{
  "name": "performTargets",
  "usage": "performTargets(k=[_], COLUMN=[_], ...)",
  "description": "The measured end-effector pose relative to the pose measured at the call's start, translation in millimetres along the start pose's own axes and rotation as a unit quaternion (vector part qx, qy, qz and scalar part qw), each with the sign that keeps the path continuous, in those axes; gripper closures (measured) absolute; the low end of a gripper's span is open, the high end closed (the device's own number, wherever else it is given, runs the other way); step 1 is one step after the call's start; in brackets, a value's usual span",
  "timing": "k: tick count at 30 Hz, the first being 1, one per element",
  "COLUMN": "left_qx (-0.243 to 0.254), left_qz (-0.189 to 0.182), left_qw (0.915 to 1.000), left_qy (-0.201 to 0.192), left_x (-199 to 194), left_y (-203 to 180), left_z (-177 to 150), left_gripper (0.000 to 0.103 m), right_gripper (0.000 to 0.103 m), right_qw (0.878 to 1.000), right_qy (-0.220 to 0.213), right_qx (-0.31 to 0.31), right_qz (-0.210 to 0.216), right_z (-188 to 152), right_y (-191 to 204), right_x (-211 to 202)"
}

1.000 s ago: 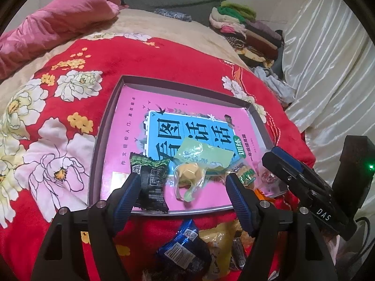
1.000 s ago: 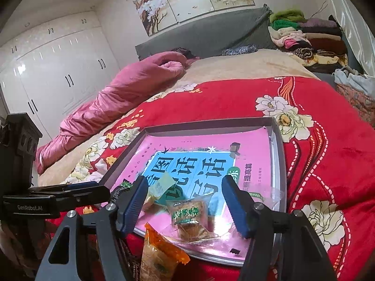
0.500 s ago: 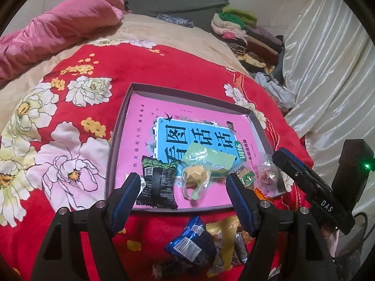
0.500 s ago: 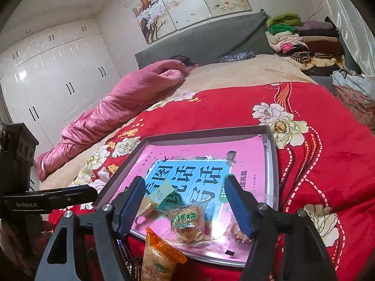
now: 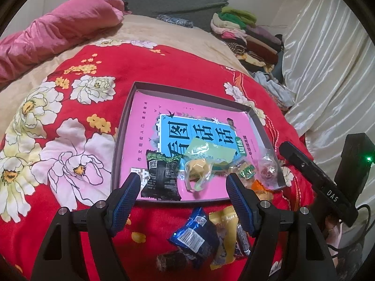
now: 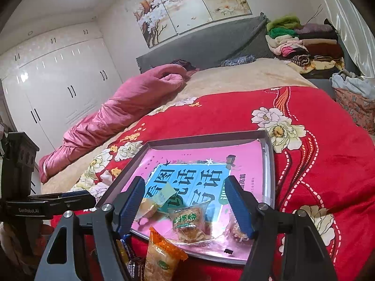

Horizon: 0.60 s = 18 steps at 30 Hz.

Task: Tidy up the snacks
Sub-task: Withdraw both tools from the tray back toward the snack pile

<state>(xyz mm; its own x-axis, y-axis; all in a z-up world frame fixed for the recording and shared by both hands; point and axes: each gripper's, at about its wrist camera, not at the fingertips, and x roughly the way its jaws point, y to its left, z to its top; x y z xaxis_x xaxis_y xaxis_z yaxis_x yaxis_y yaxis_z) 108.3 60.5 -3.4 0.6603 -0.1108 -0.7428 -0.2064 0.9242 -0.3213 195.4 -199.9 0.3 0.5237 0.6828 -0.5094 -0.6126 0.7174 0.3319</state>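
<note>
A grey-rimmed tray [image 5: 124, 126] with a pink book in it lies on the red flowered blanket. Along its near edge lie a black-and-green packet [image 5: 161, 178], a yellow candy in a green wrapper [image 5: 199, 168], a small green-labelled packet [image 5: 246, 171] and a clear-wrapped candy [image 5: 267, 169]. My left gripper [image 5: 182, 182] hovers open above the tray's near rim, holding nothing. My right gripper [image 6: 185, 187] is open over the tray [image 6: 269, 164], with the green-labelled packet [image 6: 189, 222] lying loose below its fingers. An orange packet [image 6: 161, 255] leans on the rim.
Loose snacks lie on the blanket in front of the tray: a blue packet [image 5: 194, 234], a yellow packet [image 5: 226, 224] and a brown piece [image 5: 171, 261]. A pink quilt [image 6: 121, 107] lies at the far left. Folded clothes [image 6: 302, 44] are stacked at the back right, with curtains beside them.
Both views have drawn back a little from the tray, so more of the loose snack pile shows. The right gripper's jaws stand slightly wider. No snack has moved.
</note>
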Motion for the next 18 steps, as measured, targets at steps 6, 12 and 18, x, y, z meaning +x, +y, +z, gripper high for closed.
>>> performTargets(k=[6, 12, 18], left_qx=[0.005, 0.013, 0.025], left_qz=[-0.002, -0.003, -0.005], left_qw=[1.0, 0.9999, 0.9996], left_qy=[0.002, 0.007, 0.016], left_x=[-1.9, -2.0, -0.2], left_y=[-1.9, -7.1, -15.1], left_z=[-3.7, -9.9, -17.4], left_gripper=[0.026, 0.026, 0.026], right_gripper=[0.033, 0.032, 0.032], right_qw=[1.0, 1.0, 1.0], right_qy=[-0.001, 0.0, -0.001], right_qx=[0.0, -0.004, 0.004], right_qz=[0.002, 0.001, 0.0], right_z=[-0.9, -4.3, -9.2], right_y=[0.8, 3.6, 3.3], right_x=[-4.0, -9.7, -18.0])
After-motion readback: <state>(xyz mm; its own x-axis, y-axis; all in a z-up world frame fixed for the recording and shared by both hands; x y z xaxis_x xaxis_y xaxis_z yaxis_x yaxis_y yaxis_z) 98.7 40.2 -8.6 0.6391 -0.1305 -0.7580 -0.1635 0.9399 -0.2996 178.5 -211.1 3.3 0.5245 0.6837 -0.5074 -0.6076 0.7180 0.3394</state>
